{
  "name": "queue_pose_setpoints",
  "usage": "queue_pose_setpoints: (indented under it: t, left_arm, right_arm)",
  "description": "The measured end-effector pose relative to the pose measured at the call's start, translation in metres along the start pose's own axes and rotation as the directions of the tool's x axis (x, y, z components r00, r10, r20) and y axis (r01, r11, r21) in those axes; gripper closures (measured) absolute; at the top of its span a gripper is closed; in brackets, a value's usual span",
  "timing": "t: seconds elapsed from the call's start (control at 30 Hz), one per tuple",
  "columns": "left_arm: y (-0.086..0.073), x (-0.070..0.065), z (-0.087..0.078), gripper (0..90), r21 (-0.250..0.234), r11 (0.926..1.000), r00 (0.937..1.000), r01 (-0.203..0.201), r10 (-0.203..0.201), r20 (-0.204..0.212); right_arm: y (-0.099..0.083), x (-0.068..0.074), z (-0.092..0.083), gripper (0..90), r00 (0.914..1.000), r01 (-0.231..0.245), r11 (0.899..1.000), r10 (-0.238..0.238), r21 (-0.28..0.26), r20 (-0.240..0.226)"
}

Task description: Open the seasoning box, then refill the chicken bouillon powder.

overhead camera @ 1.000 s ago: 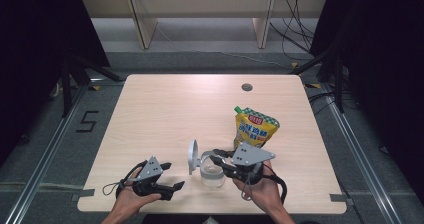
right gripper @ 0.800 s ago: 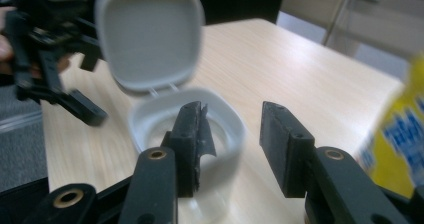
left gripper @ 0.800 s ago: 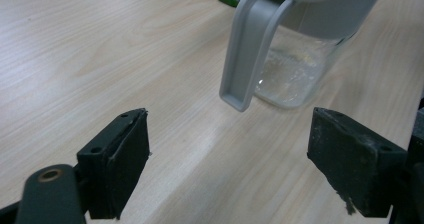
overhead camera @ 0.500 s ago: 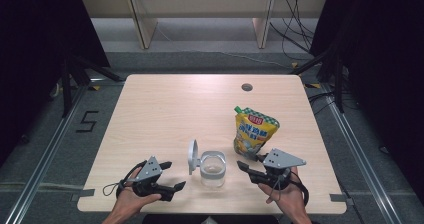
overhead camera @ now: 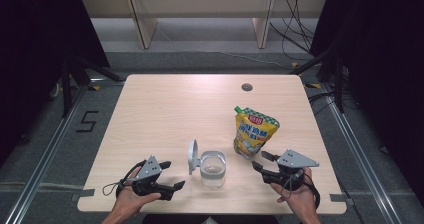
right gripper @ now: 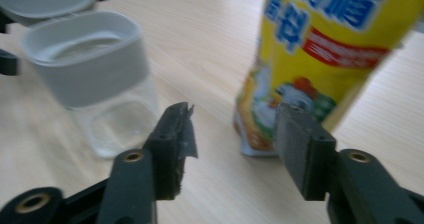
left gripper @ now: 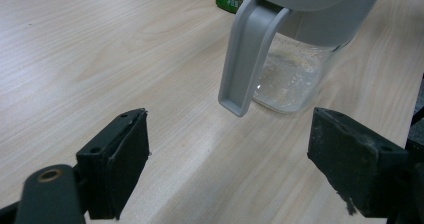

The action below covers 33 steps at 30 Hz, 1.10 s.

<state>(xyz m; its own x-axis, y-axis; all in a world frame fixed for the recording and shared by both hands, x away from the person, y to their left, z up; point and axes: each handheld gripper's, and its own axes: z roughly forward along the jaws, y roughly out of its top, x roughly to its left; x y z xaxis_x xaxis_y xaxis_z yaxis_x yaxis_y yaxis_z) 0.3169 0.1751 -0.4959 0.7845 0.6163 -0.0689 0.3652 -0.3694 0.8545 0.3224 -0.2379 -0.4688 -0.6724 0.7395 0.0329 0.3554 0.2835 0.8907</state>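
Wooden table [overhead camera: 165, 114]: right hand-held gripper [overhead camera: 261, 163] just opening, empty, near pouch [overhead camera: 253, 134]; left hand-held gripper [overhead camera: 170, 175] wide, empty (jar [left gripper: 295, 59] residue close-up).

A clear jar [overhead camera: 213, 168] with a grey collar stands upright, its lid [overhead camera: 192, 156] flipped open; a yellow pouch [overhead camera: 253, 132] stands just beside it

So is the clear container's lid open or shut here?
Open: the grey lid stands flipped up at the left of the container, its mouth uncovered.
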Motion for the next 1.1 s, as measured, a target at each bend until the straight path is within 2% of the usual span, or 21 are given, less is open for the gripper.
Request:
queue_pose_setpoints:
  t: [0.03, 0.07, 0.1, 0.23, 0.27, 0.3, 0.37, 0.4, 0.43, 0.47, 0.5, 0.57, 0.63, 0.67, 0.73, 0.77, 0.87, 0.93, 1.0, 1.03, 1.1]
  left_arm:
    - [0.0, -0.001, 0.0, 16.3, 0.0, 1.0, 1.0, -0.002, 0.002, -0.004]
    - [0.0, -0.002, 0.001, 16.3, -0.003, 0.9997, 0.9997, 0.023, -0.023, -0.003]
    - [0.0, -0.001, 0.001, 16.3, 0.0, 1.0, 1.0, -0.01, 0.01, -0.001]
    - [0.001, -0.001, 0.002, 16.4, -0.003, 1.0, 1.0, -0.009, 0.009, 0.001]
    - [0.001, -0.001, 0.003, 16.4, -0.007, 1.0, 1.0, -0.004, 0.004, 0.0]
    - [0.001, -0.002, 0.003, 16.4, 0.002, 0.9999, 0.9998, 0.016, -0.016, -0.01]
    - [0.001, 0.0, 0.004, 16.5, 0.003, 1.0, 0.9999, -0.003, 0.003, -0.013]
    - [0.002, 0.0, 0.005, 16.5, 0.0, 1.0, 0.9999, -0.004, 0.004, -0.013]
    - [0.002, 0.0, 0.005, 16.5, 0.007, 1.0, 1.0, -0.003, 0.003, -0.009]
    - [0.002, -0.002, 0.006, 16.6, 0.002, 0.9999, 0.9998, 0.015, -0.015, -0.013]
    - [0.003, -0.001, 0.006, 16.6, 0.009, 0.9998, 0.9998, -0.018, 0.018, -0.012]
    - [0.002, -0.003, 0.006, 16.6, 0.005, 1.0, 1.0, -0.002, 0.002, -0.009]
    - [0.002, -0.003, 0.006, 16.6, -0.001, 0.9998, 0.9998, -0.018, 0.018, -0.01]
    - [0.002, -0.005, 0.006, 16.6, 0.004, 1.0, 1.0, 0.003, -0.003, -0.004]
    - [0.003, -0.005, 0.005, 16.5, -0.001, 1.0, 1.0, 0.004, -0.004, -0.004]
    - [0.004, -0.003, 0.004, 16.6, 0.006, 0.9996, 0.9995, -0.028, 0.028, -0.016]
    - [0.003, -0.003, 0.005, 16.6, -0.01, 0.9999, 1.0, 0.005, -0.005, -0.003]
    - [0.004, -0.002, 0.005, 16.6, -0.002, 0.9998, 0.9998, -0.02, 0.02, -0.005]
    - [0.004, -0.002, 0.005, 16.6, 0.003, 0.9997, 0.9997, -0.026, 0.026, 0.0]
    - [0.003, -0.003, 0.005, 16.6, 0.002, 0.9997, 0.9997, -0.025, 0.025, -0.001]
    - [0.003, -0.003, 0.004, 16.6, 0.001, 0.9997, 0.9996, -0.026, 0.026, -0.008]
  right_arm:
    - [-0.002, -0.006, 0.003, 44.7, 0.9992, 0.037, 0.999, -0.037, -0.01, 0.012]
    - [-0.004, -0.006, 0.003, 43.8, 0.9998, 0.007, 1.0, -0.007, 0.015, 0.018]
    - [-0.007, -0.009, 0.005, 43.0, 0.9994, -0.007, 1.0, 0.006, 0.024, 0.033]
    - [-0.009, -0.019, 0.009, 40.0, 0.9987, -0.028, 0.999, 0.027, 0.023, 0.044]
    - [-0.009, -0.02, 0.011, 39.4, 0.9978, -0.04, 0.999, 0.039, 0.019, 0.053]
    - [-0.01, -0.024, 0.013, 38.6, 0.9982, -0.025, 0.999, 0.024, 0.028, 0.056]
    - [-0.012, -0.026, 0.016, 37.6, 0.9963, -0.056, 0.997, 0.053, 0.049, 0.067]
    - [-0.013, -0.03, 0.017, 36.0, 0.9968, -0.032, 0.998, 0.028, 0.047, 0.074]
    - [-0.013, -0.031, 0.018, 35.5, 0.9978, -0.032, 0.999, 0.03, 0.039, 0.059]
    - [-0.013, -0.033, 0.017, 35.0, 0.9971, -0.028, 0.999, 0.026, 0.039, 0.072]
    - [-0.013, -0.033, 0.017, 34.1, 0.997, -0.034, 0.999, 0.032, 0.029, 0.07]
    - [-0.013, -0.033, 0.016, 33.7, 0.9958, -0.048, 0.998, 0.045, 0.04, 0.08]
    - [-0.014, -0.033, 0.017, 33.5, 0.9955, -0.06, 0.998, 0.057, 0.037, 0.076]
    - [-0.013, -0.036, 0.017, 33.3, 0.9965, -0.032, 0.999, 0.029, 0.04, 0.079]
    - [-0.013, -0.035, 0.017, 32.5, 0.9948, -0.057, 0.998, 0.053, 0.035, 0.086]
    - [-0.013, -0.037, 0.019, 31.7, 0.9963, -0.04, 0.999, 0.037, 0.035, 0.078]
    - [-0.014, -0.039, 0.022, 30.2, 0.9946, -0.039, 0.998, 0.034, 0.056, 0.098]
    - [-0.015, -0.04, 0.025, 29.3, 0.9944, -0.056, 0.996, 0.05, 0.065, 0.093]
    - [-0.015, -0.043, 0.028, 27.2, 0.9949, -0.036, 0.998, 0.031, 0.055, 0.096]
    - [-0.014, -0.045, 0.03, 26.3, 0.9968, -0.04, 0.998, 0.036, 0.056, 0.072]
    - [-0.015, -0.045, 0.032, 24.8, 0.9947, -0.048, 0.996, 0.041, 0.075, 0.094]
